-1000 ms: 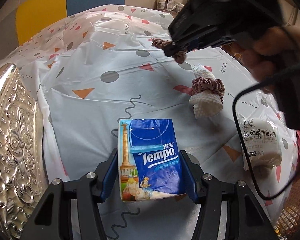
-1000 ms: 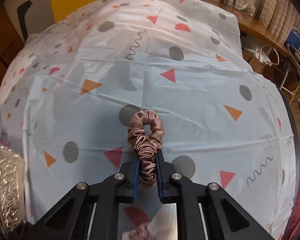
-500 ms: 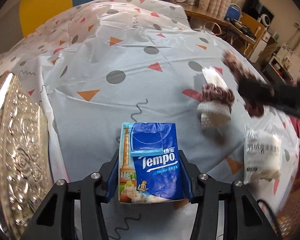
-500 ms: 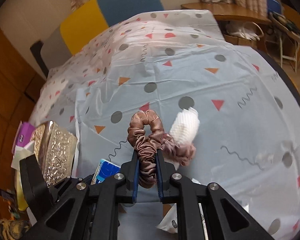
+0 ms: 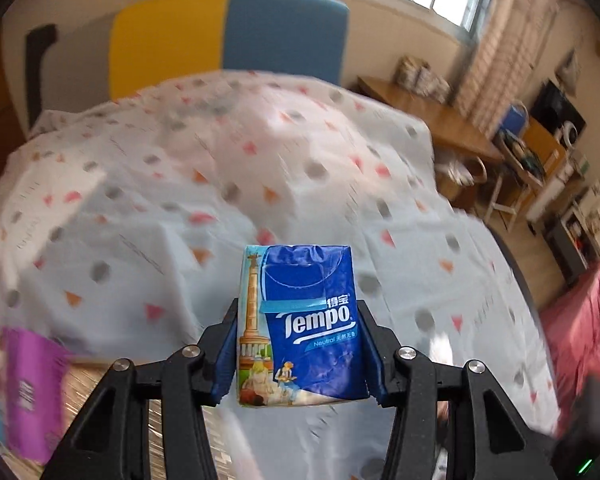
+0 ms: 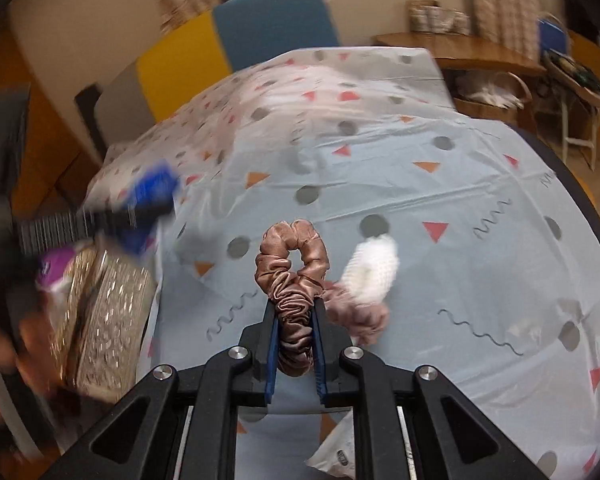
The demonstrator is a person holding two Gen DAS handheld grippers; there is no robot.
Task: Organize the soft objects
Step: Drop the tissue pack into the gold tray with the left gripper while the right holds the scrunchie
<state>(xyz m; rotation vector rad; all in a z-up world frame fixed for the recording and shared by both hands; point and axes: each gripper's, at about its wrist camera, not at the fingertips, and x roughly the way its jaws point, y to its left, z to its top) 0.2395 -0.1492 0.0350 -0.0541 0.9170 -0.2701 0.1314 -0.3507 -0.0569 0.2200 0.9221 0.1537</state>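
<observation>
A towel roll (image 6: pixel 374 270) lies on the counter (image 6: pixel 440 200), a scrunchie (image 6: pixel 358 314) around it. A box (image 6: pixel 100 312) sits at its nine o'clock. Chairs (image 6: pixel 236 40) stand at twelve.

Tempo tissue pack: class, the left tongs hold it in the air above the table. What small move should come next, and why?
Probably carry the Tempo tissue pack on toward the embossed gold box at the table's left edge and lower it there. The left tongs grip it by both sides, lifted off the tablecloth, and the right wrist view shows it blurred just above that box.
</observation>
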